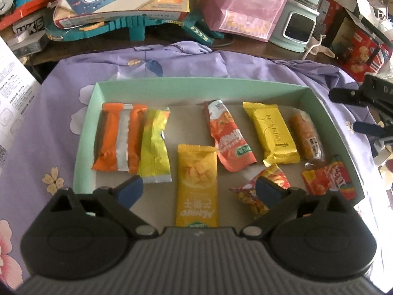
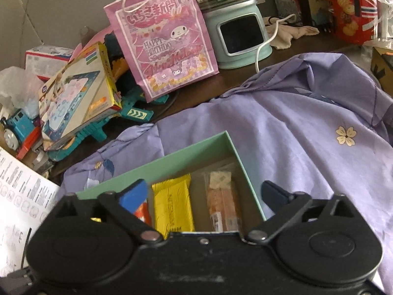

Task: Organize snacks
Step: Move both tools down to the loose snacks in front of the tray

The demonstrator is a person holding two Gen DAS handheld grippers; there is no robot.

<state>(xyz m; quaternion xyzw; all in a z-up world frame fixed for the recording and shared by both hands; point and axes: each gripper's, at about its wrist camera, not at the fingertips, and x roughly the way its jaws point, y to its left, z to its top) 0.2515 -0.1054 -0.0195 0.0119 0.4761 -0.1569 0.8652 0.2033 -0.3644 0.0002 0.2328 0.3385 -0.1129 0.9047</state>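
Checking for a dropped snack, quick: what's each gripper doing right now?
Left gripper: open, holding nothing, over the mango pack in the box.
Right gripper: open, holding nothing, above the yellow bar.

Left tongs [image 1: 199, 190] gape low in the frame over a mango packet [image 1: 197, 184] in the green tray [image 1: 201, 83]; what looks like the right tongs [image 1: 363, 113] shows at the right edge.
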